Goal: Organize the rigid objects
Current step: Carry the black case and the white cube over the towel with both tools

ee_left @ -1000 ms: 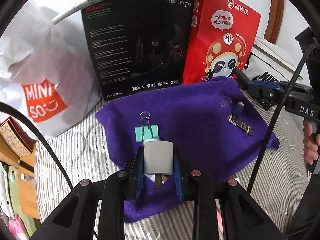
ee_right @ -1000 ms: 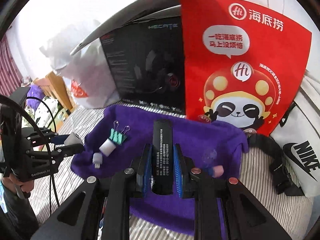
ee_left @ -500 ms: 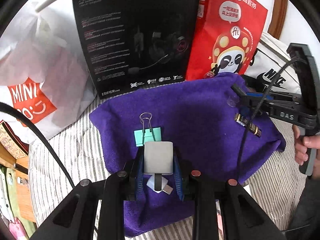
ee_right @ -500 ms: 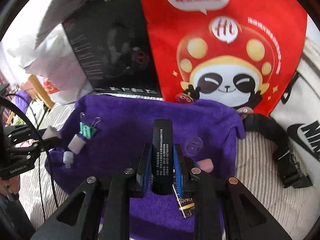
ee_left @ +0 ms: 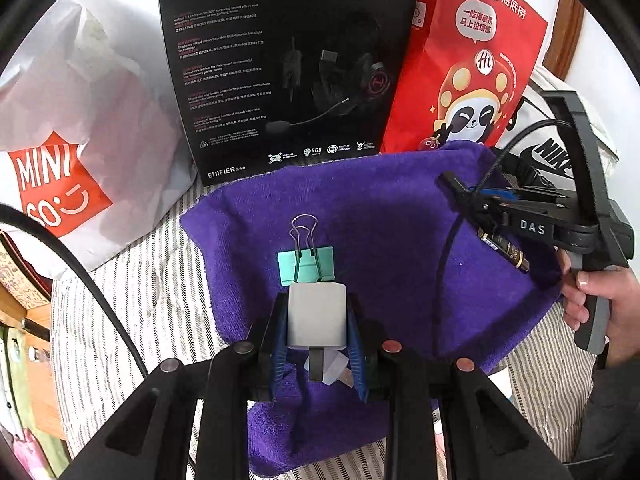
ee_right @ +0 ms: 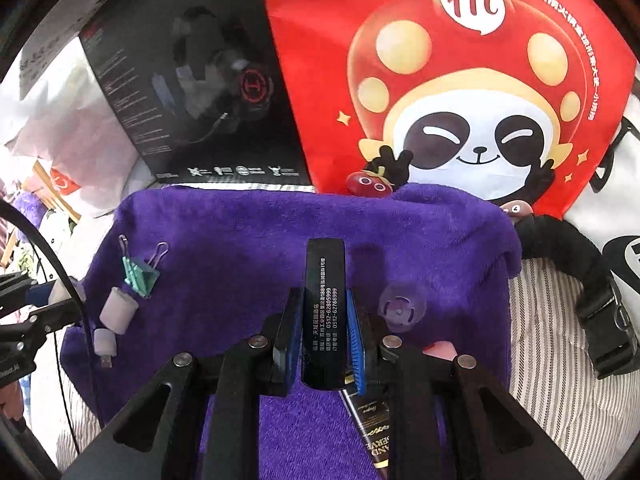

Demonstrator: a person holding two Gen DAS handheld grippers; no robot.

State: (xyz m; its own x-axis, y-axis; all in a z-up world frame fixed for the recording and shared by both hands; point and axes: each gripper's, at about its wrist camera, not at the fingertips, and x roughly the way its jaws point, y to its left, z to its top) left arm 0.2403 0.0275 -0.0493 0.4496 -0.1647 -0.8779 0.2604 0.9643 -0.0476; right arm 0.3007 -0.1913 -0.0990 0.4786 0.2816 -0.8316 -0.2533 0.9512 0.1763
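Lower now, my right hand-held gripper [ee_right: 322,338] clamps the black case [ee_right: 323,304]; left [ee_left: 318,338] clamps the charger [ee_left: 317,316]. I set each down gently on the towel [ee_right: 240,240].

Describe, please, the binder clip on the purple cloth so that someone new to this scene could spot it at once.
Find the purple towel spread over the striped bedding in front of the black headset box. Toward the towel's left side lies the binder clip, just beyond the white block held in the left gripper. It is the only mint-green thing there, with silver wire handles.
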